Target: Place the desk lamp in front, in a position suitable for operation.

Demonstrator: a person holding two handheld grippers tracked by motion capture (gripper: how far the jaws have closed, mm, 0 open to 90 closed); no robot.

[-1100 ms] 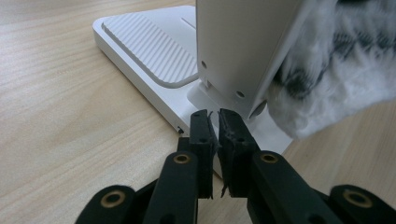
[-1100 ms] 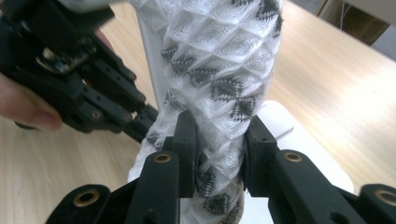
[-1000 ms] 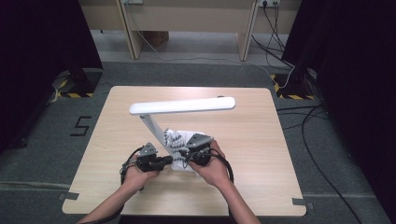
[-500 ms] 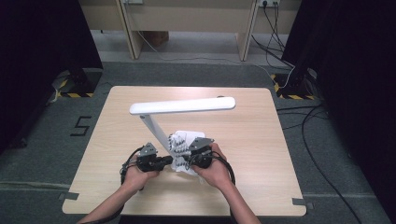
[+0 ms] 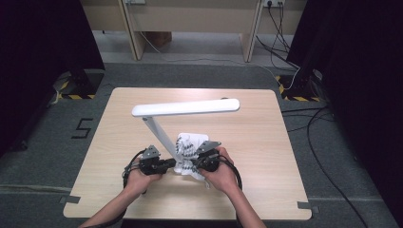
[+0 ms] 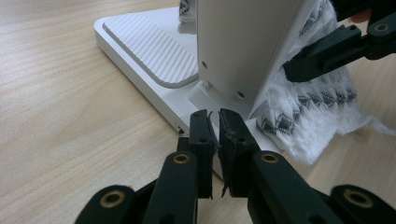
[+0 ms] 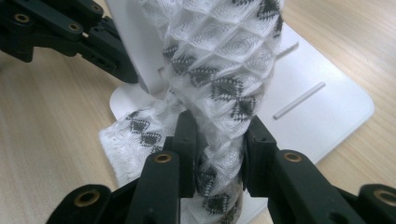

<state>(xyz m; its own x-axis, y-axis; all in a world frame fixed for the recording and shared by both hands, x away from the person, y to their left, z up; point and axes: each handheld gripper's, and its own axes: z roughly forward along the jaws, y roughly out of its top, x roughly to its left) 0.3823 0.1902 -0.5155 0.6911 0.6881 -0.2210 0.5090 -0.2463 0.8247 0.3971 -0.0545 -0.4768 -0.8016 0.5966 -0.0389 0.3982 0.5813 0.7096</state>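
On the wooden table [image 5: 256, 142], seen from the high view, the left gripper [image 5: 167, 165] lay at about seven o'clock from the centre, pointing toward three o'clock at the foot of the white desk lamp [image 5: 185, 108]. In the left gripper view this gripper [image 6: 214, 122] had its jaws pressed together with nothing between them, the tips just at the edge of the lamp base [image 6: 140, 56], right under the lamp's slanted stem [image 6: 243, 42].

The stem rose from the base toward eleven o'clock, and the lamp's long head stretched across the table from nine to three o'clock above both grippers.

The white cloth [image 5: 189, 148] with its dark diamond pattern lay bunched on the base, at about six o'clock from the table's centre, between the two grippers and against the stem.

To its right, the right gripper [image 5: 198, 164] pointed toward nine o'clock. In the right gripper view the gripper [image 7: 214, 135] was pinching a thick fold of the cloth [image 7: 219, 70], its pads pressed into both sides of it, with the rest draped up against the stem and down over the base [image 7: 322, 107].
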